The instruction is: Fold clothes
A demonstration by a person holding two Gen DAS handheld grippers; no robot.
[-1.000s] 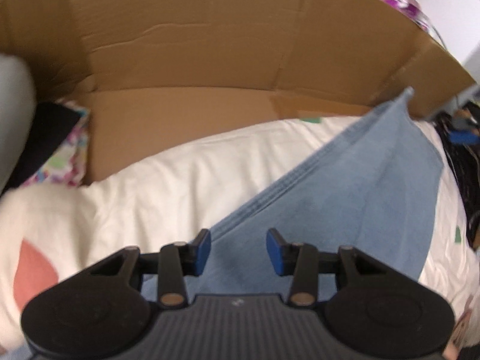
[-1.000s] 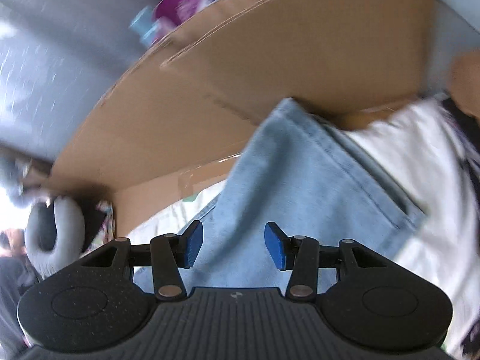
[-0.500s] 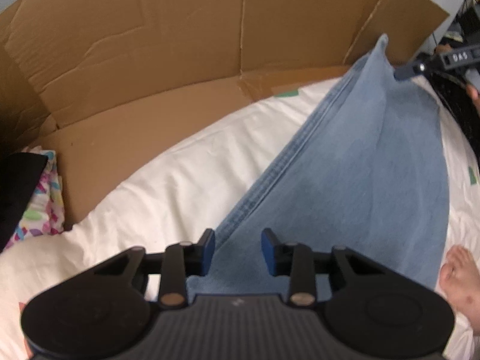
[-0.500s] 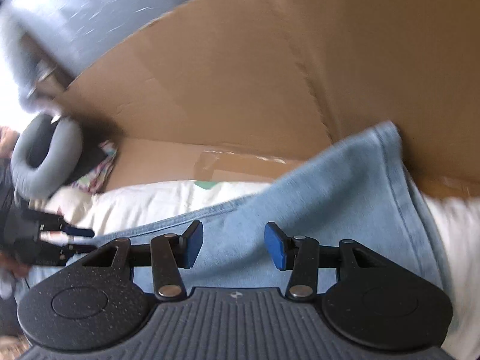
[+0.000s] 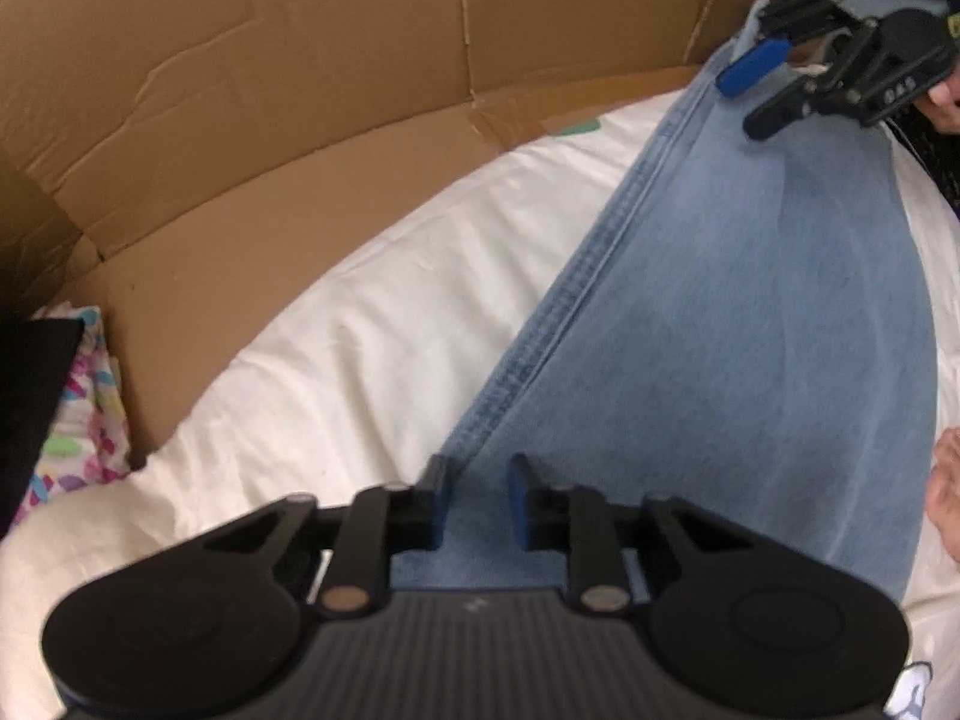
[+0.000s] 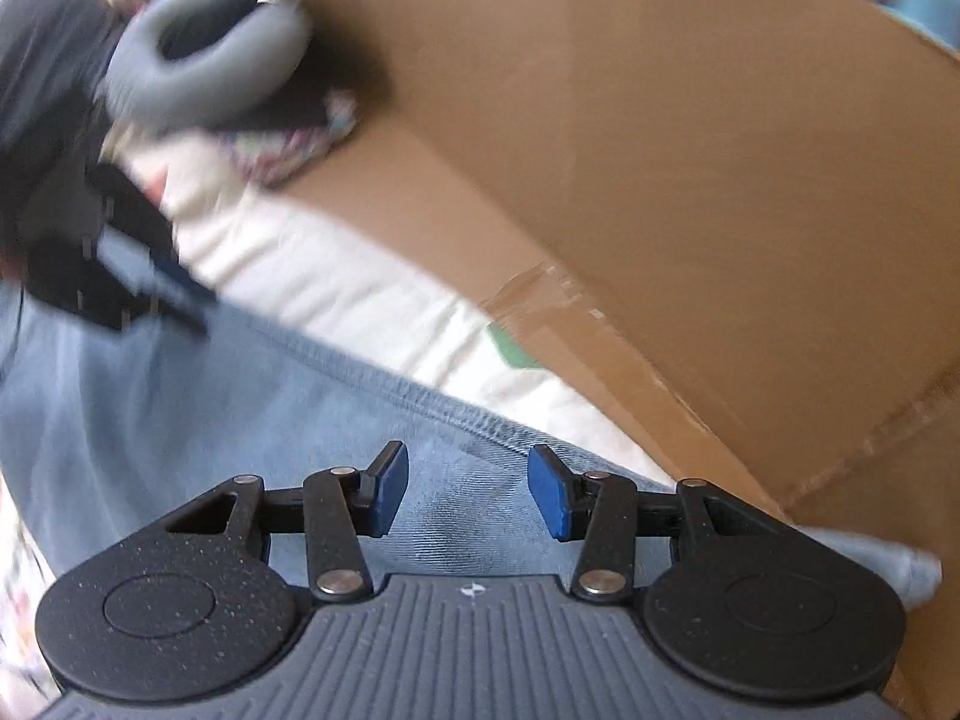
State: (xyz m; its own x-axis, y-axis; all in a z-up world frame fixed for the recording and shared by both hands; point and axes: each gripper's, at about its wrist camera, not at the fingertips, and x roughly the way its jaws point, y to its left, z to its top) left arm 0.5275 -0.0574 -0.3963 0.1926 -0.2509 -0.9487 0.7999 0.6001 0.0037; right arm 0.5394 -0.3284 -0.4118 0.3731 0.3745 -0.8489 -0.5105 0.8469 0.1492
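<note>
A: Take the brown corrugated cardboard wall [image 5: 360, 90] as the marker. What sits at its left end?

B: A black item and a cloth with a bright multicoloured print [image 5: 84, 420], tucked at the wall's left foot. In the right wrist view a grey padded ring-shaped cushion [image 6: 204, 54] lies at that same end, blurred.

A: And in front of the wall?

B: A cream-white quilted bed cover [image 5: 336, 324] runs along its base. The light blue denim garment [image 5: 750, 312] lies stretched over the cover, its stitched seam running diagonally away from the wall's right end.

A: The left gripper [image 5: 478, 501]?

B: At the denim end farthest from the wall, its blue pads standing a little apart with the seam edge between them. I cannot tell whether they grip it.

A: The right gripper [image 6: 468, 495]?

B: At the denim end nearest the wall's right corner. Jaws clearly spread, cloth beneath and between the pads, not pinched.

A: Anything further right?

B: A bare foot [image 5: 945, 486] just beside the denim's far edge.
</note>
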